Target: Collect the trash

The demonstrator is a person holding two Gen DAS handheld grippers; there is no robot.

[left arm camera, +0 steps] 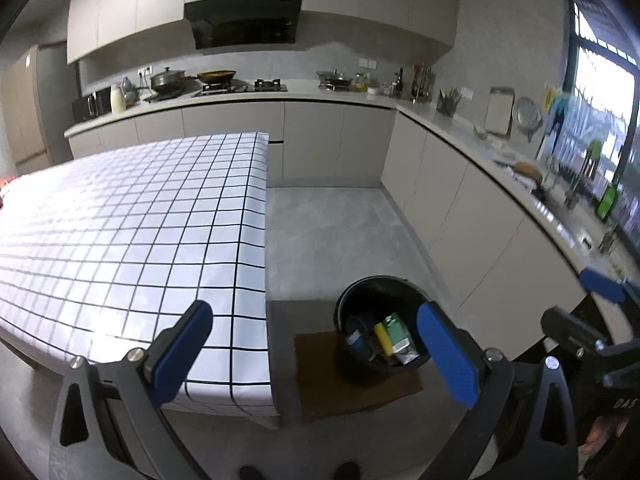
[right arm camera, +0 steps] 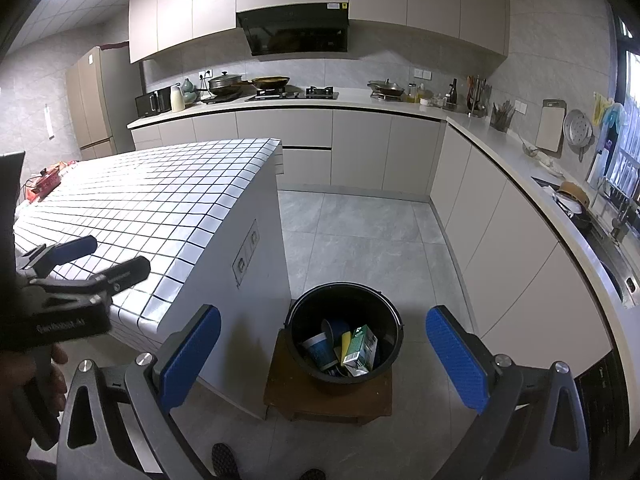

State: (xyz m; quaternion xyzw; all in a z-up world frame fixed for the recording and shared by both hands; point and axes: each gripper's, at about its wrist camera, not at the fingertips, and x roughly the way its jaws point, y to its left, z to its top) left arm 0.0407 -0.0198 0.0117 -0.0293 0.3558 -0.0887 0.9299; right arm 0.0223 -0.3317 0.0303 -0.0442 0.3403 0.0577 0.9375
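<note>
A black bin (right arm camera: 390, 320) stands on a low brown stool (right arm camera: 288, 394) on the floor beside the checked table. Inside lie a green carton (right arm camera: 359, 344), a yellow item (right arm camera: 345, 345), a blue-and-white cup (right arm camera: 320, 351) and other trash. My right gripper (right arm camera: 323, 354) hangs open above the bin with nothing between its blue pads. My left gripper (left arm camera: 316, 354) is also open and holds nothing, over the table's corner with the bin (left arm camera: 348, 300) at its right pad. In the left wrist view the carton (left arm camera: 397, 334) shows in the bin. The left gripper (right arm camera: 108, 258) appears at the left of the right wrist view.
The table with a white checked cloth (left arm camera: 132, 220) (right arm camera: 160, 196) takes up the left. Grey cabinets and a worktop (right arm camera: 516, 160) with cookware run along the back and right, with a sink (right arm camera: 612, 264) at the right. A red object (right arm camera: 48, 180) lies at the table's far end. Tiled floor (right arm camera: 360, 232) lies between.
</note>
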